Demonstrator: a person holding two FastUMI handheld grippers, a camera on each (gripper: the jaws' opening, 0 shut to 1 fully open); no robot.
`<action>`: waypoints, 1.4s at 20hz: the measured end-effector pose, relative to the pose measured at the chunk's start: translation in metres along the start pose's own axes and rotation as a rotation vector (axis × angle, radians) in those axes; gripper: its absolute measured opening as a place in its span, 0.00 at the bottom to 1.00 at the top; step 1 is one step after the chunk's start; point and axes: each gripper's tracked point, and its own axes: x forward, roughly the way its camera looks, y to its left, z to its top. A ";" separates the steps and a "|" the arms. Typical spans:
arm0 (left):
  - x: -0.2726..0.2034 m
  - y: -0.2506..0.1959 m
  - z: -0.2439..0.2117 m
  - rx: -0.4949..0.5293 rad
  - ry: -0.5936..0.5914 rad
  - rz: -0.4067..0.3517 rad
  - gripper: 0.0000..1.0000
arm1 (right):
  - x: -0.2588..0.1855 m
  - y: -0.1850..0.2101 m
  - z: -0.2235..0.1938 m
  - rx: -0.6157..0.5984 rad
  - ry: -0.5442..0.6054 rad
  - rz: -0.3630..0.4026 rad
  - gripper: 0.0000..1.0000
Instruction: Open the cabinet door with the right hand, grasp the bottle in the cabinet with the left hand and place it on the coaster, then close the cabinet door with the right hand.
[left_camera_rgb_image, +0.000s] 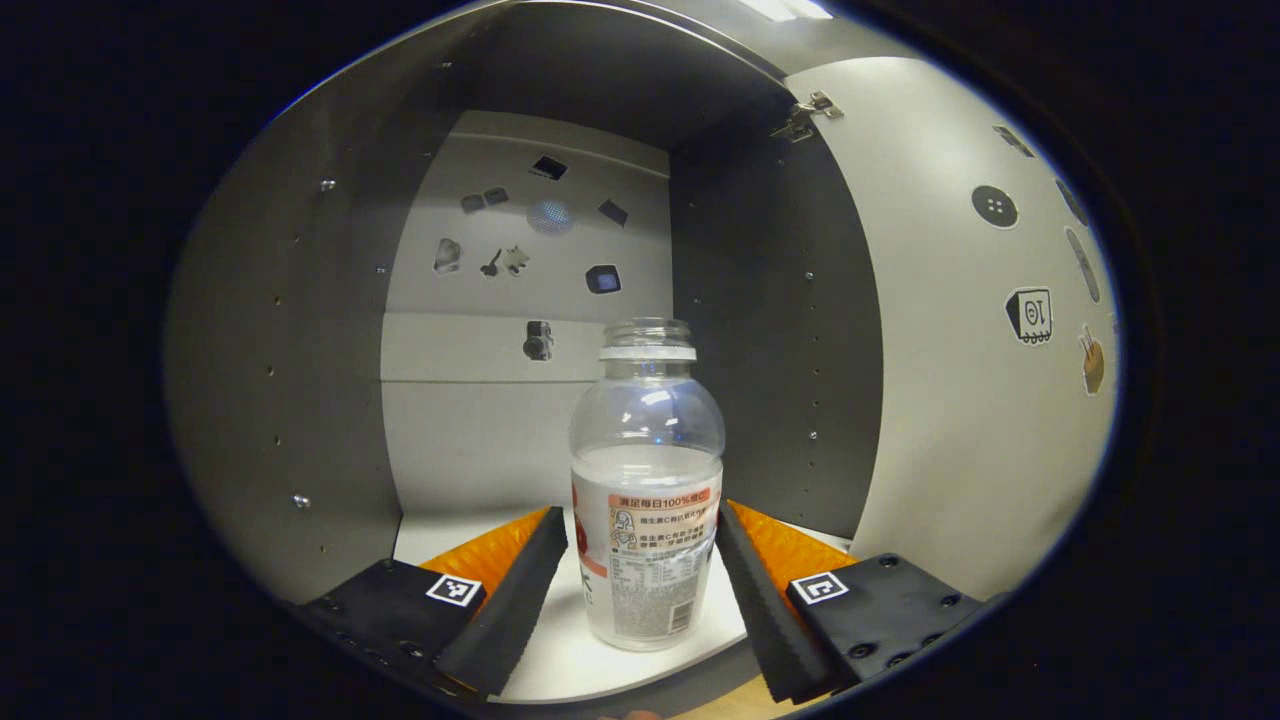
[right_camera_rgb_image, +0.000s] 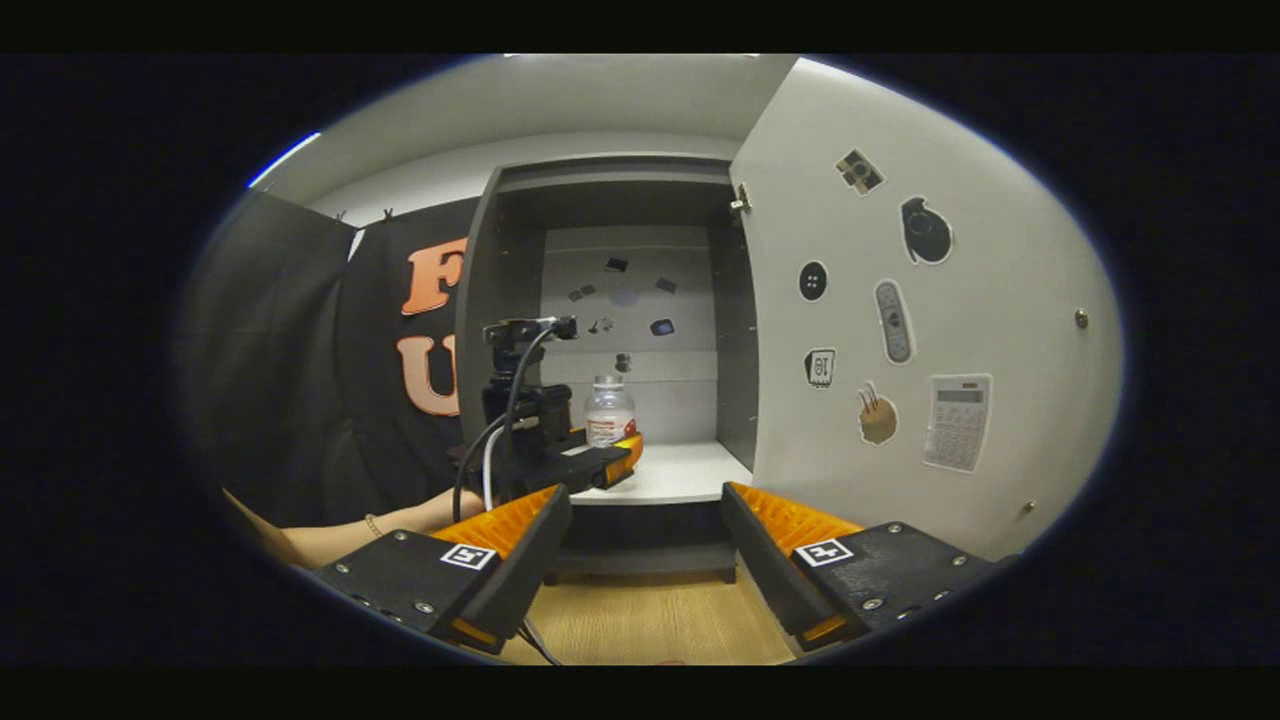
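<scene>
A clear plastic bottle (left_camera_rgb_image: 645, 480) without a cap, with a white and orange label, stands upright on the white cabinet floor (left_camera_rgb_image: 560, 660). My left gripper (left_camera_rgb_image: 640, 515) is open inside the cabinet. Its two fingers flank the bottle's lower half, close to its sides, and I see no firm squeeze. From the right gripper view the bottle (right_camera_rgb_image: 610, 412) stands just past the left gripper (right_camera_rgb_image: 605, 462) at the front of the shelf. My right gripper (right_camera_rgb_image: 645, 495) hangs open and holds nothing, in front of the cabinet over the wooden table. The cabinet door (right_camera_rgb_image: 950, 350) is swung wide open to the right.
Small stickers dot the cabinet's back wall (left_camera_rgb_image: 540, 260) and the door's inner face (left_camera_rgb_image: 1000, 300). A hinge (left_camera_rgb_image: 805, 115) sits at the door's top. A person's forearm (right_camera_rgb_image: 340, 540) reaches in from the left behind the left gripper. The wooden tabletop (right_camera_rgb_image: 650, 620) lies below the cabinet.
</scene>
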 end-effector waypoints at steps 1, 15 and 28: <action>0.003 -0.001 -0.001 0.009 0.004 -0.003 0.96 | 0.000 0.000 -0.001 -0.001 0.004 0.001 0.93; -0.002 -0.010 0.002 0.066 -0.016 -0.014 0.80 | -0.012 -0.010 -0.012 0.027 0.038 -0.023 0.93; -0.105 -0.011 0.005 0.017 -0.055 0.081 0.78 | -0.050 -0.004 -0.019 0.025 0.045 0.116 0.93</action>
